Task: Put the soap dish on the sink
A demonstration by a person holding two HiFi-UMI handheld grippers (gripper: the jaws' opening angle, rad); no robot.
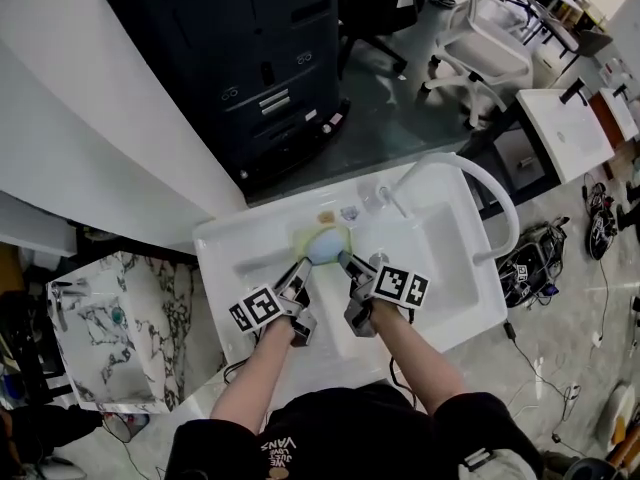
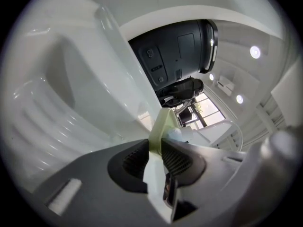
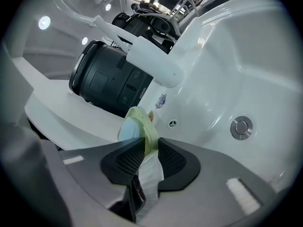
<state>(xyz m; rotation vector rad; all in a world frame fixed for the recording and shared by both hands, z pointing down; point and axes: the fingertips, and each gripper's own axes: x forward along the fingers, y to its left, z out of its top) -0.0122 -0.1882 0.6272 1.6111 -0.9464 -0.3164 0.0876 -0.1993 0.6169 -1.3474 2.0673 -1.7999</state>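
A pale yellow-green soap dish (image 1: 322,242) with a light blue soap in it hangs over the white sink (image 1: 440,298), near the back ledge. My left gripper (image 1: 303,265) is shut on the dish's left rim (image 2: 160,126). From the other side my right gripper (image 1: 343,260) is shut on the right rim (image 3: 146,126), with the blue soap (image 3: 127,128) showing just beyond the jaws. The sink's round metal drain (image 3: 241,127) lies to the right of the right gripper.
A white curved faucet (image 1: 470,183) arches over the basin's right side. A small brown thing (image 1: 325,215) and a clear thing (image 1: 349,211) sit on the back ledge. A dark machine (image 1: 250,68) stands behind the sink, a marble-patterned unit (image 1: 120,328) to its left.
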